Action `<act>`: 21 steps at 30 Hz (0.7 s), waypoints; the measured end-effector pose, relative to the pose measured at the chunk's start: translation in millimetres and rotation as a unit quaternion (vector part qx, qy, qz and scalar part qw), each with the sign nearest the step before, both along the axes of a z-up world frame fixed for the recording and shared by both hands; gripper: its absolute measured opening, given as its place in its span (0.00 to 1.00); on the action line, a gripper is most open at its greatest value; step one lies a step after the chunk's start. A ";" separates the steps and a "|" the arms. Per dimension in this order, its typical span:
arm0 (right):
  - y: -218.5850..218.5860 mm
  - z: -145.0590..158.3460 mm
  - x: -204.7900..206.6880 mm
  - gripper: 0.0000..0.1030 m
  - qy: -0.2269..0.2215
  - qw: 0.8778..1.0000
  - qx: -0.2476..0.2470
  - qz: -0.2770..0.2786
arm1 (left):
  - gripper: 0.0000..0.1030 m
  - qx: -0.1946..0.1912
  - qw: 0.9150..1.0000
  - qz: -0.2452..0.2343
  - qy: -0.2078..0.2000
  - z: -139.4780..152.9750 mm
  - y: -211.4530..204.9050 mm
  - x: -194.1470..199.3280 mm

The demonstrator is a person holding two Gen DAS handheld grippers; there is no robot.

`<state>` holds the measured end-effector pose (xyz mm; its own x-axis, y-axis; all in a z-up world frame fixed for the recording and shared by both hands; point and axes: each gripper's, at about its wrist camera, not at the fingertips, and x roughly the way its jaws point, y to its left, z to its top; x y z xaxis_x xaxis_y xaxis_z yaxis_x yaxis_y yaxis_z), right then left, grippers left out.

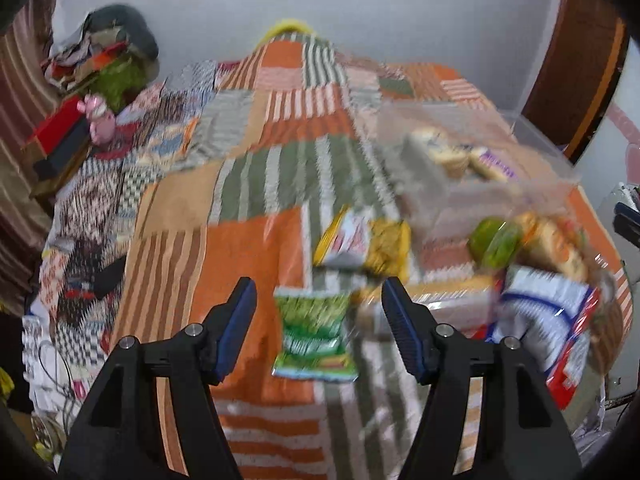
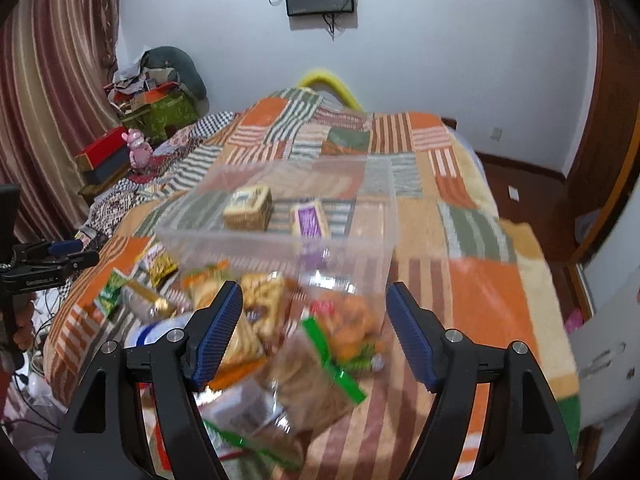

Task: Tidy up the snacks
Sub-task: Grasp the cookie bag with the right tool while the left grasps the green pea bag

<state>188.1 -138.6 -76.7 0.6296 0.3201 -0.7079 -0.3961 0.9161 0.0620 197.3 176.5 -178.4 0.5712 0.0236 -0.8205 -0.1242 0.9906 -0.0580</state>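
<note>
Evidently light and crinkly, the green snack packet (image 1: 314, 334) lies flat on the bed's quilt (image 1: 248, 248), near the clear plastic bin (image 2: 280, 216), between the parted, empty jaws of the left gripper (image 1: 318, 308), best pinched by a sealed edge; the right gripper (image 2: 314, 312) hangs apart too, holding nothing.

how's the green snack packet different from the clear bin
The green packet is small, flat and opaque, with printed green artwork; the clear bin is large, rigid, see-through and open-topped. The packet lies alone on the quilt; the bin already holds two snack packs. Both rest on the quilt.
</note>
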 end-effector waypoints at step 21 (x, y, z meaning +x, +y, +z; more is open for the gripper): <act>-12.7 -41.7 -33.3 0.83 0.071 0.997 0.016 -0.041 | 0.63 -0.025 0.999 0.019 0.038 -65.5 6.1 2.9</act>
<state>154.9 -151.3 -118.3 0.5495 0.2960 -0.7813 -0.3051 0.9417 0.1421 200.2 182.6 -243.9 0.5066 0.0022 -0.8622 -0.1679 0.9811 -0.0962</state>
